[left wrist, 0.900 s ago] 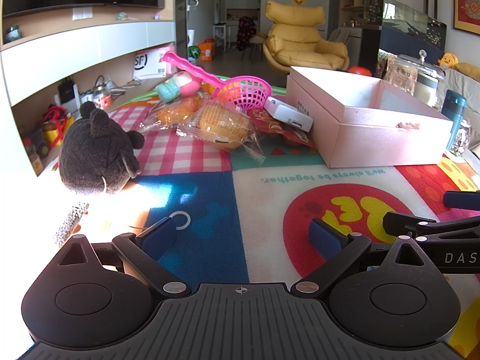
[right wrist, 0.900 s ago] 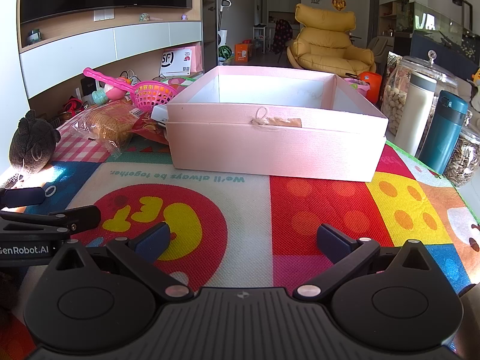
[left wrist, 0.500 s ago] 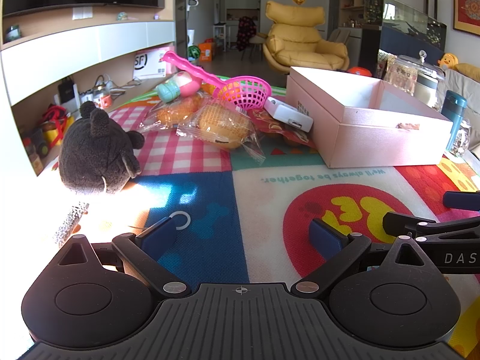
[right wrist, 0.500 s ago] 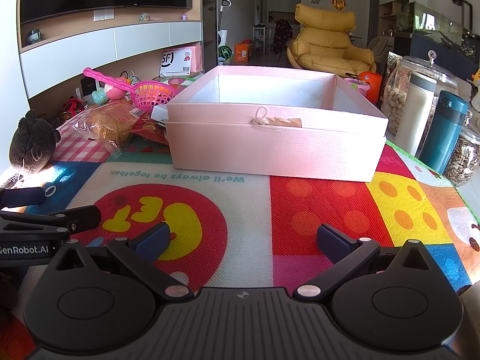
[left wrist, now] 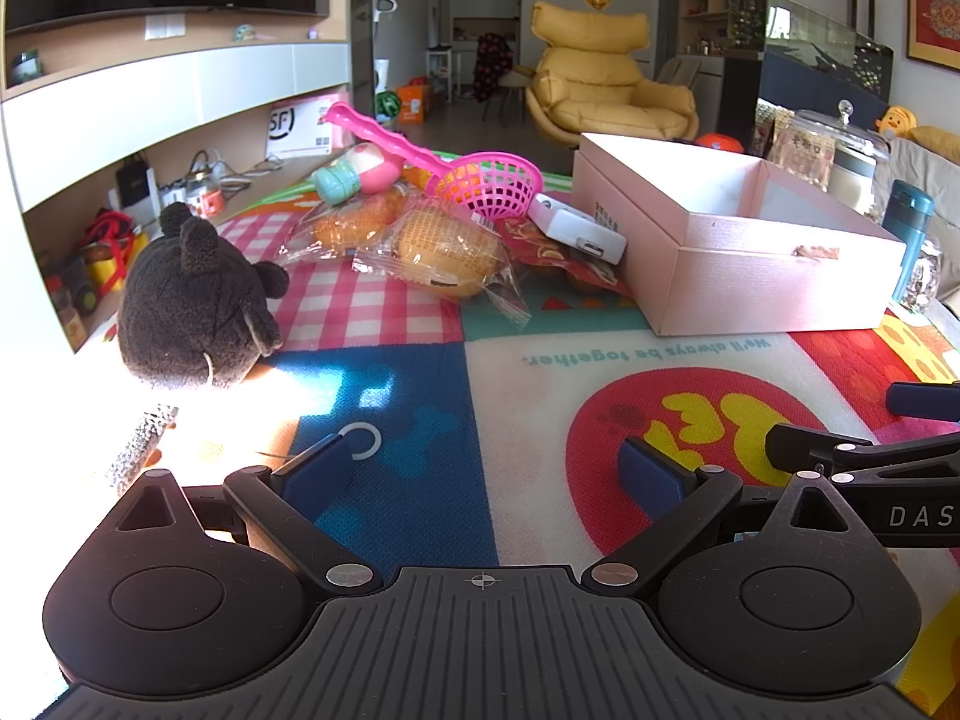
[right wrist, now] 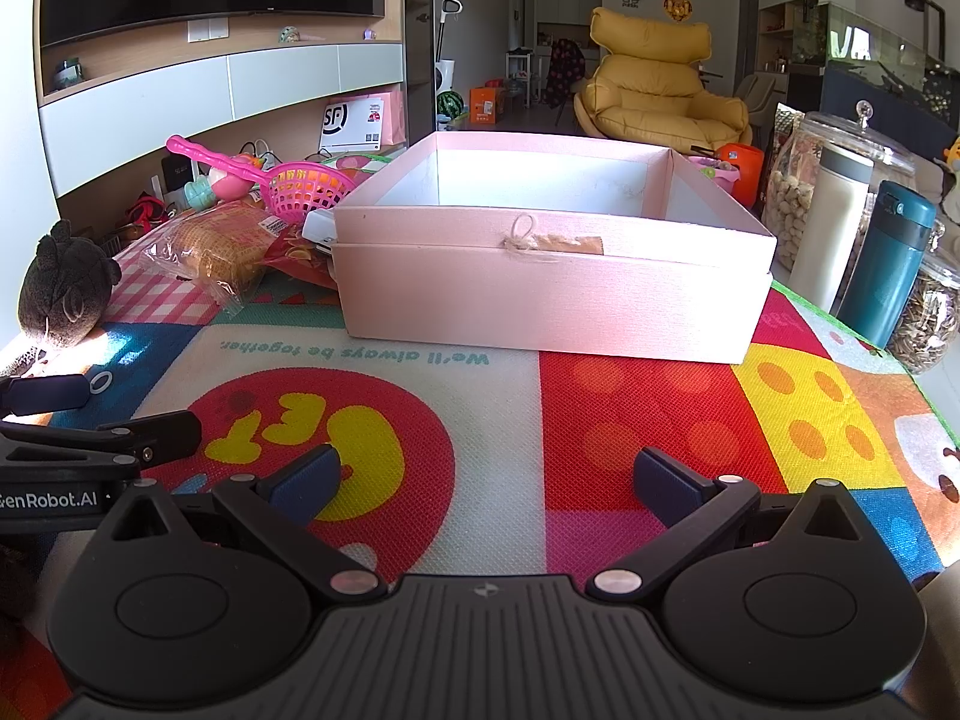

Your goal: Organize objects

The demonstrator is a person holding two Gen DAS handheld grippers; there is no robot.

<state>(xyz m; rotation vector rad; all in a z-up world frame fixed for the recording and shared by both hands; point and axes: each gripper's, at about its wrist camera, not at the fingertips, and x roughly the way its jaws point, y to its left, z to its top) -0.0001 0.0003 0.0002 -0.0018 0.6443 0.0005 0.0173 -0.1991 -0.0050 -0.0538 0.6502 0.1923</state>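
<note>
Both pairs of jaws stand spread wide with nothing between them. The left gripper hovers low over the bright play mat, a small white ring lying just at its left fingertip. The right gripper hangs over the red circle of the same mat, and the two tools sit side by side (each shows at the edge of the other's view).

From the right gripper, the open pink box lies at twelve o'clock, its long axis running across the view, open side up and its inside bare as far as can be seen. A teal flask and a white bottle stand at two o'clock, just right of the box.

From the left gripper, the loose pile sits at twelve o'clock, left of the box: a wrapped bun nearest, a second wrapped bun behind it, a white charger touching the box's near corner, and a pink scoop net whose handle points up toward eleven o'clock. A dark plush toy sits upright at ten o'clock, apart from the pile.
</note>
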